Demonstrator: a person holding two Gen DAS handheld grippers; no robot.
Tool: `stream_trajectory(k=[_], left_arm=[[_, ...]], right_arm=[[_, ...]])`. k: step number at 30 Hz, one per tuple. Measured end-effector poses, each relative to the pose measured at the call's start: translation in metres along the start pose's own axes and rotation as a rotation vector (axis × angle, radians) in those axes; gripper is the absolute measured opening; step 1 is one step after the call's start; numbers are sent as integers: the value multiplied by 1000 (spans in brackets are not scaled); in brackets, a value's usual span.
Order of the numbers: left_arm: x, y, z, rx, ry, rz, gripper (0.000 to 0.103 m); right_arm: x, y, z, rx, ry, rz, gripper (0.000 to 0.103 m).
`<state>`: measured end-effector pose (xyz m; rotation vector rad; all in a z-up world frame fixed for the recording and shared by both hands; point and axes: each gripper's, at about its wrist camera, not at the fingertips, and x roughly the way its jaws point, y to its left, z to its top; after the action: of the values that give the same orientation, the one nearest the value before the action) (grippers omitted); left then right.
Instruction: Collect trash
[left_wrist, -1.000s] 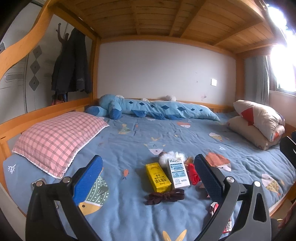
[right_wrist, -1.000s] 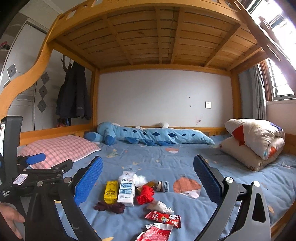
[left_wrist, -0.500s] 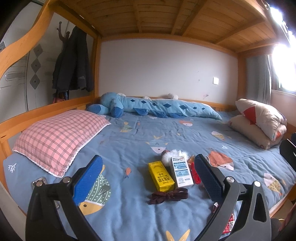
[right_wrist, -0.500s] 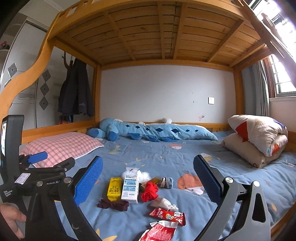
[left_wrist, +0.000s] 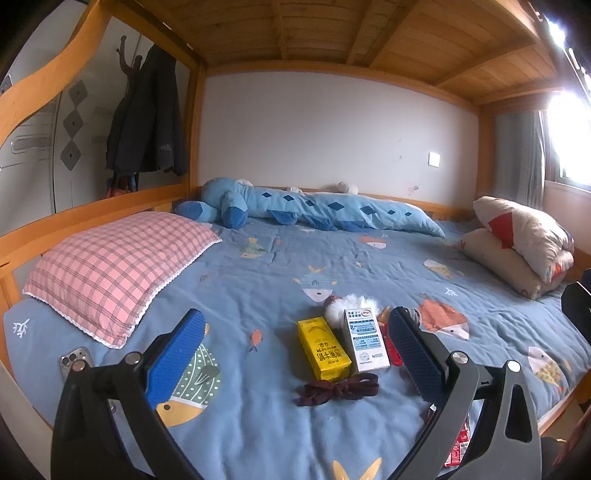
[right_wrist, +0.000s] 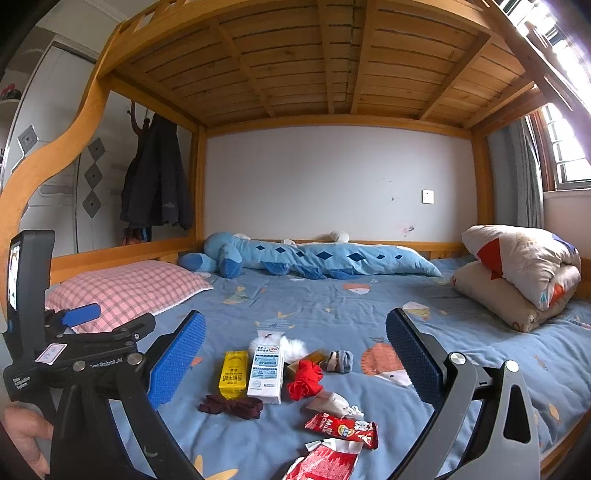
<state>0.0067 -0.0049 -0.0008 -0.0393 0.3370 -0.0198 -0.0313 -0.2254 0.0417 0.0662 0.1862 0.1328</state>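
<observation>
Pink pillow lies left of cartons.

pink checked pillow | blue plush toy | folded quilt | phone

Left gripper: 2 fingers spread wide, nothing between them. Blue ribbed pads face inward on black angled arms with silver pivot bolts. Held level, pointing forward and slightly down. In the right wrist view its body shows side-on at the left edge, with a black upright mount behind it.

Left hand: wrapped around the grip below the left gripper's body; only part shows at the lower left edge.

Right gripper: 2 fingers spread wide, holding nothing. Same blue pads and black arms. Held level, pointing forward.
</observation>
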Motion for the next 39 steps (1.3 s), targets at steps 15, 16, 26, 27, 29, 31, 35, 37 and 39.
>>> stream_trajectory(k=[15,16,26,27,29,31,35,37,39], left_arm=[[7,3,-1,-3,7,-4,99],[9,3,0,-5,7,-5,99],[16,6,2,-8,12,-7,99],[16,6,2,-8,13,-7,99],[16,6,2,-9,13,-10,99],[17,6,2,-9,15,-6,99],[27,11,2,-17,23,-3,99],[32,14,0,-20,30,-2,99],[35,14,-3,-20,35,0,99]], right_arm=[[13,3,-4,3,22,21,95],[14,4,-4,1,23,21,95],[25,0,-9,16,40,21,95],[26,0,-9,17,42,20,95],[26,-1,-10,18,48,17,95],[27,0,-10,18,49,22,95],[28,1,-11,14,58,29,95],[31,1,-12,19,66,44,95],[33,2,-13,16,73,49,95]])
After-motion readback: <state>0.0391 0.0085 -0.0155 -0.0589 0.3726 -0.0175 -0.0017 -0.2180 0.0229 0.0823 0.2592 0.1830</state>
